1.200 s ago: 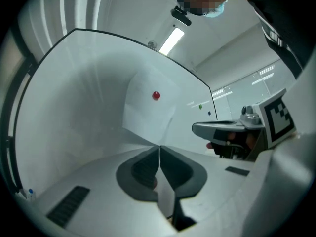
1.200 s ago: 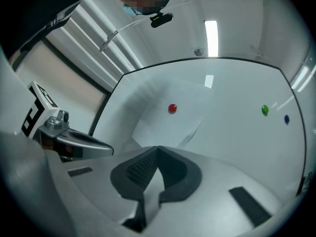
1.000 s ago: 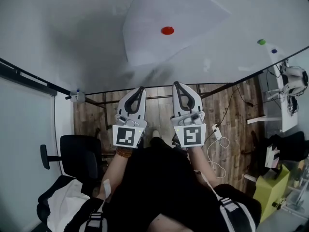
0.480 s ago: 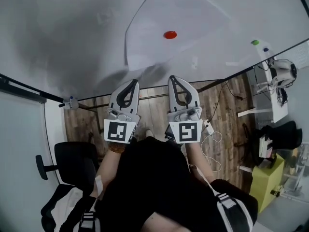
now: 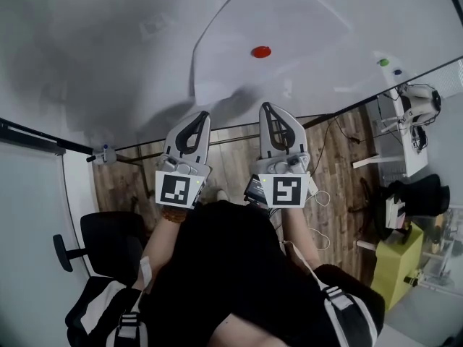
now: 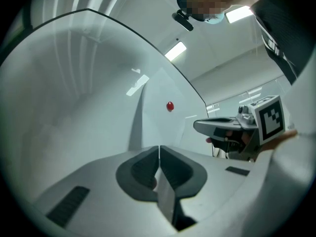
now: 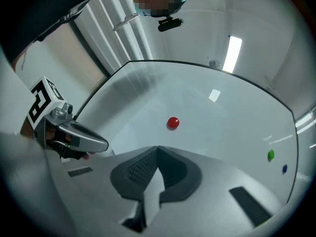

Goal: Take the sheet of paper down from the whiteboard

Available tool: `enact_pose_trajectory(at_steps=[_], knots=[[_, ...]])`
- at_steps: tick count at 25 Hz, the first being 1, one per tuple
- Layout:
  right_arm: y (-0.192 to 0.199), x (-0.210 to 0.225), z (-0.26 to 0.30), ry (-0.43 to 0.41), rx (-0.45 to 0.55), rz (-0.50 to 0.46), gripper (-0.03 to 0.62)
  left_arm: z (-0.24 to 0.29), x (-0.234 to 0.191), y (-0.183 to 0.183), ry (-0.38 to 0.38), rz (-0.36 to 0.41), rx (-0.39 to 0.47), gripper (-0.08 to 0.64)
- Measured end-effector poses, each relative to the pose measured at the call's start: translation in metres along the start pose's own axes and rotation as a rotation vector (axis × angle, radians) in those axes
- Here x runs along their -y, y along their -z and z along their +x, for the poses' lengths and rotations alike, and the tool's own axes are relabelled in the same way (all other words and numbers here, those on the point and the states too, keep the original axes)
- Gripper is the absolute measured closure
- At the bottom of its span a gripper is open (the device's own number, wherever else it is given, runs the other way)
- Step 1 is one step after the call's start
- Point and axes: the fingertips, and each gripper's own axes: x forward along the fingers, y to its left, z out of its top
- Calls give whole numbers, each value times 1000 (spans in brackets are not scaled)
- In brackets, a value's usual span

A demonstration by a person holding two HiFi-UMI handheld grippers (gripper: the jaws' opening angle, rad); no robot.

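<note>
Now both my claws pinched closed, nothing between jaws. Left claw (image 5: 201, 116), right claw (image 5: 267, 108) side by side below red magnet (image 5: 261, 51). Paper (image 5: 296, 20) flat on whiteboard (image 5: 101, 49), pinned under magnet; lower edge near claw tips.

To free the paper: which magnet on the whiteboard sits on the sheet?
The red magnet, on the sheet of paper; the green magnet and blue magnet sit on bare whiteboard to its right.
</note>
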Motion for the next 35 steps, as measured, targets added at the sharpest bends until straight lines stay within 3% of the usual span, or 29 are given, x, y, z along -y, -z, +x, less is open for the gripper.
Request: enact_pose_trajectory(at_steps=[8,23,26,35], knots=[[-13,21,9,1,13,-84,594,3,-2,-4,6,-2,14,543],[-45,37,37,1,99,-107,590,3,-15,0,-1,38,4,543],[-47,35,43,-7,93,-110,537,4,-14,2,1,36,5,543],[-53,33,58,-16,78,-151,495,6,-15,6,2,30,-2,543]])
